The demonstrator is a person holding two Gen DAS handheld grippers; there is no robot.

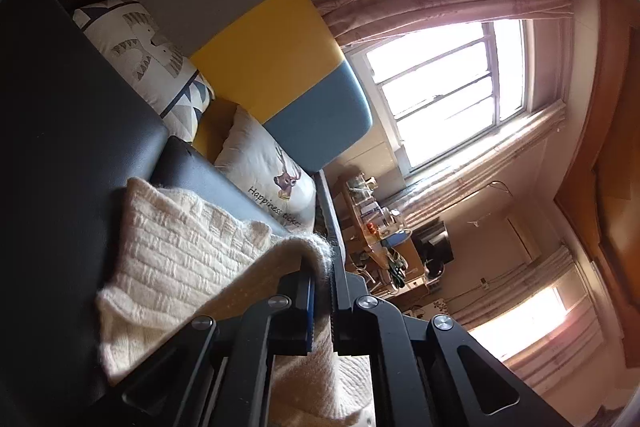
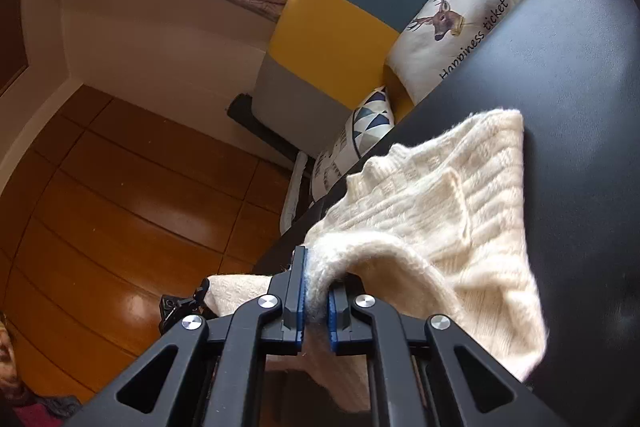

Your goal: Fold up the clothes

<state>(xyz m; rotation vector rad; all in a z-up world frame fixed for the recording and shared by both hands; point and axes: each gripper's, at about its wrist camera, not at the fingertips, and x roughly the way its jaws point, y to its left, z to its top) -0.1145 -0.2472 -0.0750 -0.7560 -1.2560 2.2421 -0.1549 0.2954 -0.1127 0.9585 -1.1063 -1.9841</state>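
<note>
A cream knitted sweater (image 1: 180, 251) lies partly on a black table (image 1: 60, 147), its near edge lifted off the surface. My left gripper (image 1: 322, 275) is shut on a fold of that knit at its hem. In the right wrist view the same sweater (image 2: 452, 203) spreads over the black table (image 2: 580, 87), and my right gripper (image 2: 316, 291) is shut on another bunched edge of it. Both views are strongly tilted. Low at the left of the right wrist view, part of the other gripper (image 2: 180, 303) shows with cream knit beside it.
Beyond the table stands a sofa back in grey, yellow and blue (image 1: 256, 39) with a deer cushion (image 1: 276, 171) and a patterned cushion (image 1: 148, 55). A bright window (image 1: 448, 83) with curtains, a cluttered desk (image 1: 376, 235) and wooden flooring (image 2: 120, 187) surround it.
</note>
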